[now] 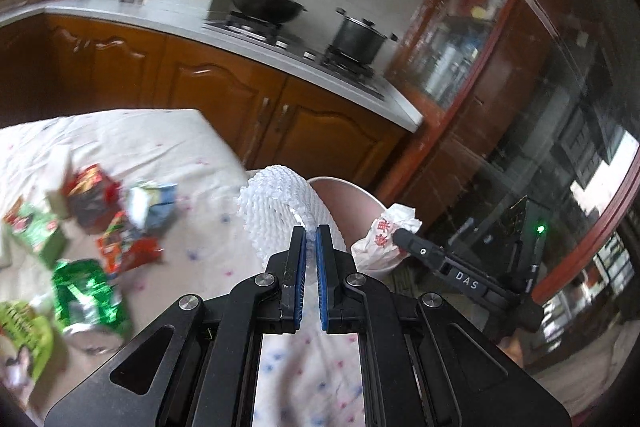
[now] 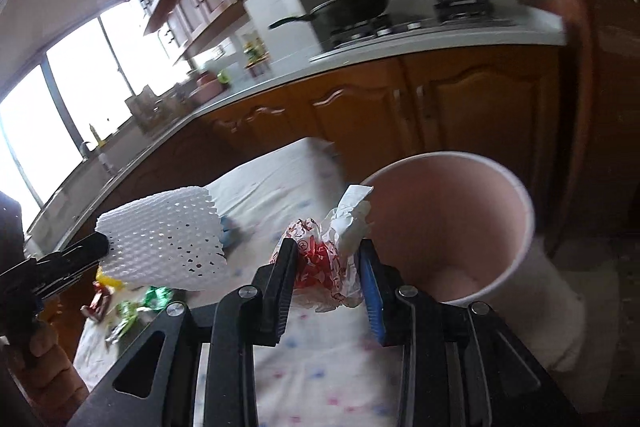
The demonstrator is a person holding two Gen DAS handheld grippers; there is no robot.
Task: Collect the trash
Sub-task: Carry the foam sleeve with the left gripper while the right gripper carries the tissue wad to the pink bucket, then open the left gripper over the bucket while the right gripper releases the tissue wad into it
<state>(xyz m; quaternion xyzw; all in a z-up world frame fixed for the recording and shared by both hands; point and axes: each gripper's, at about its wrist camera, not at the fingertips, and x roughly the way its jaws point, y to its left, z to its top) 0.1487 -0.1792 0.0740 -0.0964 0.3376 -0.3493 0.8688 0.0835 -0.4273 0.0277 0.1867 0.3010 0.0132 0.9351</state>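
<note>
My left gripper (image 1: 311,233) is shut on a white foam fruit net (image 1: 280,203) and holds it above the table's right edge; the net also shows in the right wrist view (image 2: 164,239). My right gripper (image 2: 326,253) is shut on a crumpled white wrapper with red print (image 2: 324,255), held beside the rim of a pink trash bin (image 2: 448,227). In the left wrist view the wrapper (image 1: 384,235) and the right gripper (image 1: 400,237) sit in front of the bin (image 1: 348,199). Several snack wrappers (image 1: 112,219) lie on the table.
The table has a white floral cloth (image 1: 168,147). Behind it runs a kitchen counter with wooden cabinets (image 1: 240,95), a wok (image 1: 264,5) and a pot (image 1: 358,35) on the stove. A glass-door cabinet (image 1: 520,127) stands to the right.
</note>
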